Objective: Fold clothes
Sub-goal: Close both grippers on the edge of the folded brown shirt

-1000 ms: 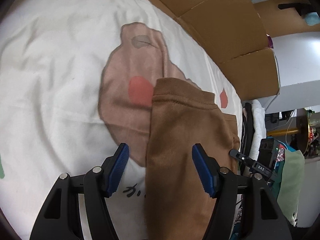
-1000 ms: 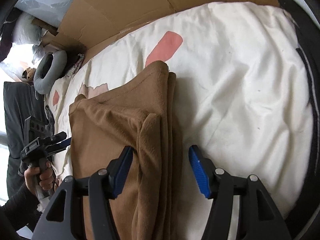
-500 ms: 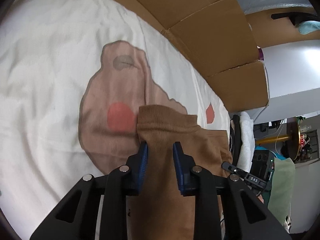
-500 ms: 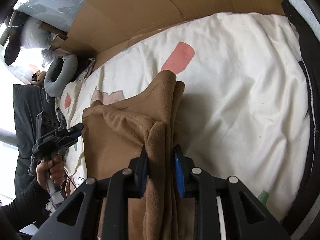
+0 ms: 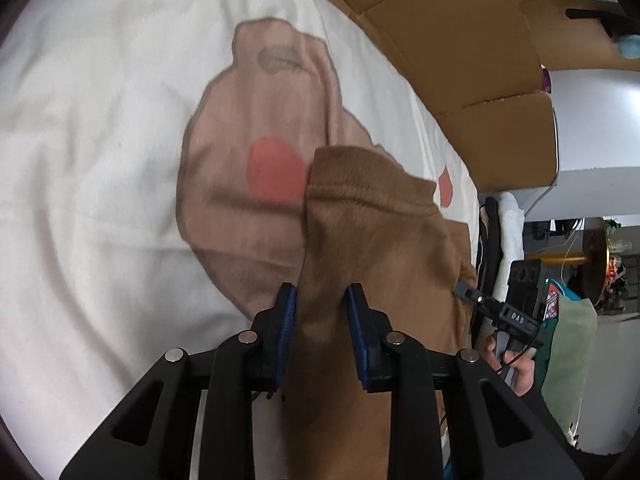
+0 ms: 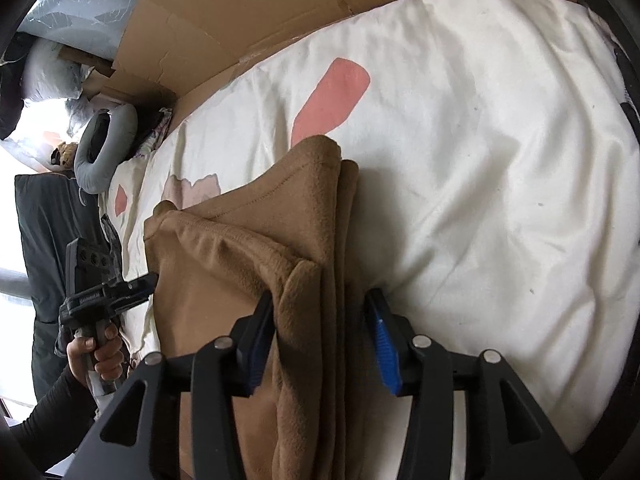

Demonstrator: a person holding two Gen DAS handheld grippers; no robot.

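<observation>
A brown fleece garment (image 5: 380,248) lies folded in layers on a white bed cover (image 5: 100,120) printed with a tan and pink figure. My left gripper (image 5: 321,296) is shut on the garment's near edge, both blue pads pressing the cloth. In the right wrist view the garment's stacked fold (image 6: 224,280) runs between the jaws of my right gripper (image 6: 320,300). Those jaws are opening, and the right pad stands off the cloth. Each gripper also shows in the other's view: the right gripper (image 5: 500,312), and the left gripper (image 6: 108,292) held by a hand (image 6: 100,356).
Flattened cardboard (image 5: 460,60) lines the far side of the bed, seen again as cardboard (image 6: 240,8). A grey neck pillow (image 6: 104,148) lies at the bed's left end. A green cloth (image 5: 568,344) and a white cabinet (image 5: 592,120) stand beyond the right edge.
Both grippers went from wide open to closed on the brown garment. The right jaws have since spread apart again, while the left stays clamped.
</observation>
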